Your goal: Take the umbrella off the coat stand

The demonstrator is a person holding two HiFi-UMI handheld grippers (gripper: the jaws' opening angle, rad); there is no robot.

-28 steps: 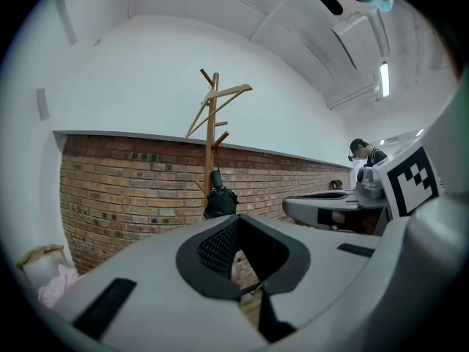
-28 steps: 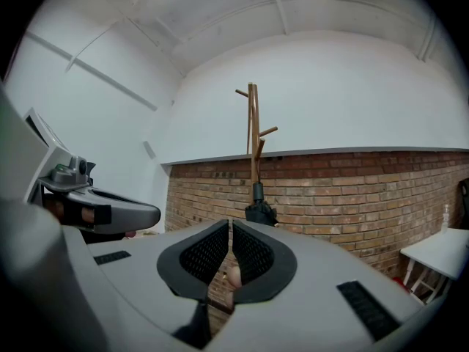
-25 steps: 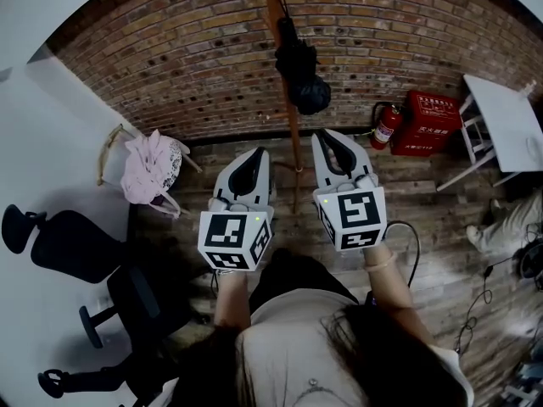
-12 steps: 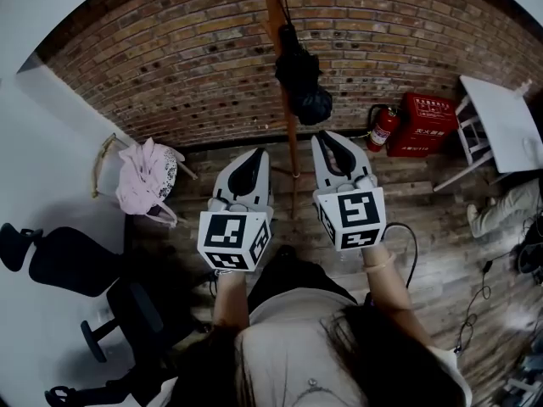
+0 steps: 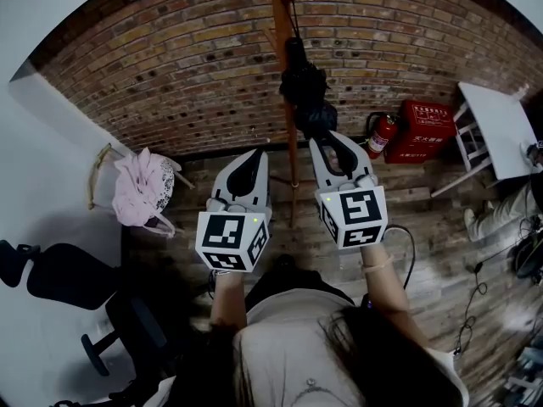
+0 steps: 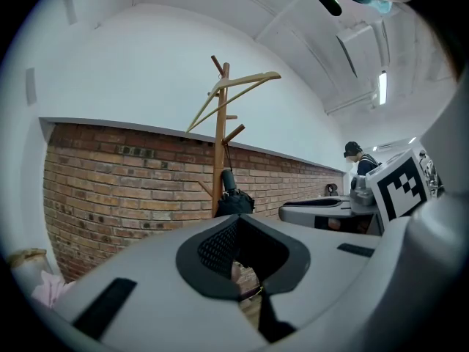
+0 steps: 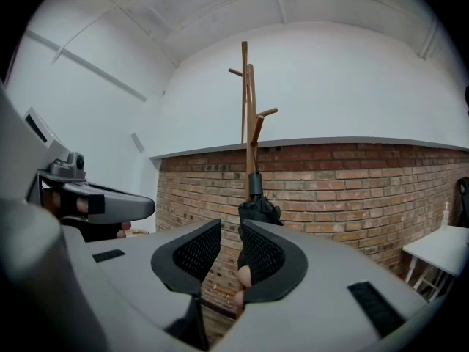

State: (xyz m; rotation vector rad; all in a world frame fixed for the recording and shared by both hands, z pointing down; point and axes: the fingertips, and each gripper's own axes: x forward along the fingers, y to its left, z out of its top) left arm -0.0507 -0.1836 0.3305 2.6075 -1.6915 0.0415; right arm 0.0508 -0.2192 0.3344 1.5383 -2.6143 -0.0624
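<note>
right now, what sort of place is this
Probably an office or studio workspace: a black office chair, a red fire extinguisher by the brick wall, and a wooden coat stand holding an umbrella.

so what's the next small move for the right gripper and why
Probably move the right gripper forward to the black umbrella hanging on the coat stand, letting the jaws spread wider. They are opening with nothing between them, and in the right gripper view the umbrella hangs straight ahead, beyond the tips.
</note>
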